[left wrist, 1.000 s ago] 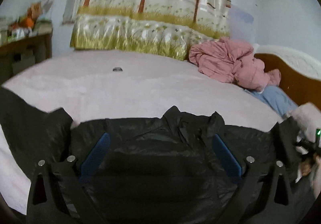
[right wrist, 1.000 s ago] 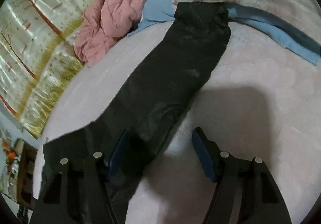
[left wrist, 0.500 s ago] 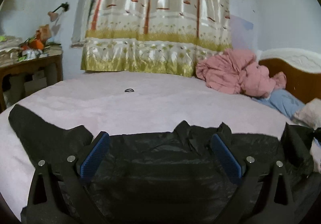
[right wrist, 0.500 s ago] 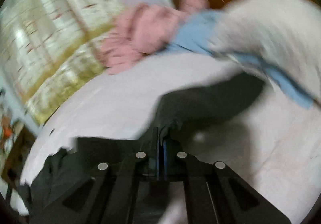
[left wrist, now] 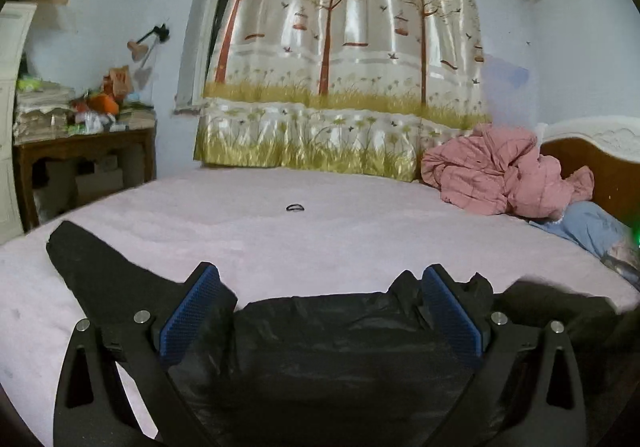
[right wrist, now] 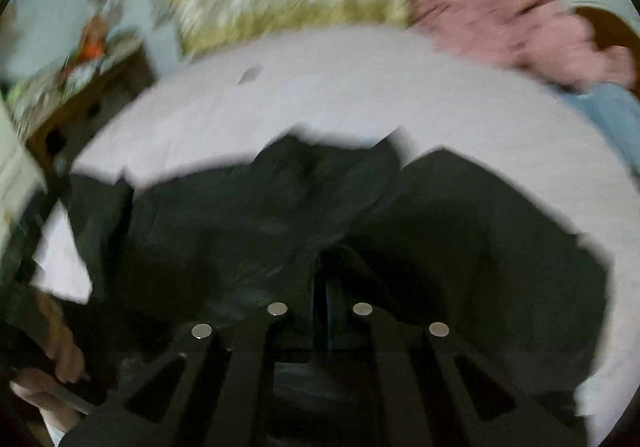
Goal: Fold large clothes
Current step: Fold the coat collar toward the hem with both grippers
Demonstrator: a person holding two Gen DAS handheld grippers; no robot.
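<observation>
Pink bed lies bare beyond black garment; left gripper spread, right gripper pinching its sleeve.

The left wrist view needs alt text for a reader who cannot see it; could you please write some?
An open claw hovers over a black garment spread on a pink bed. Behind lie a crumpled pink jacket, a tree-print curtain and a cluttered wooden table.

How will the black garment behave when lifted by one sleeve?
Probably floppy: the black garment lies crumpled, its collar bunched. Likely light and slightly slick, judging by its thin, faintly shiny fabric. The right tongs look shut on a fold, so the rest should trail and drape.
</observation>
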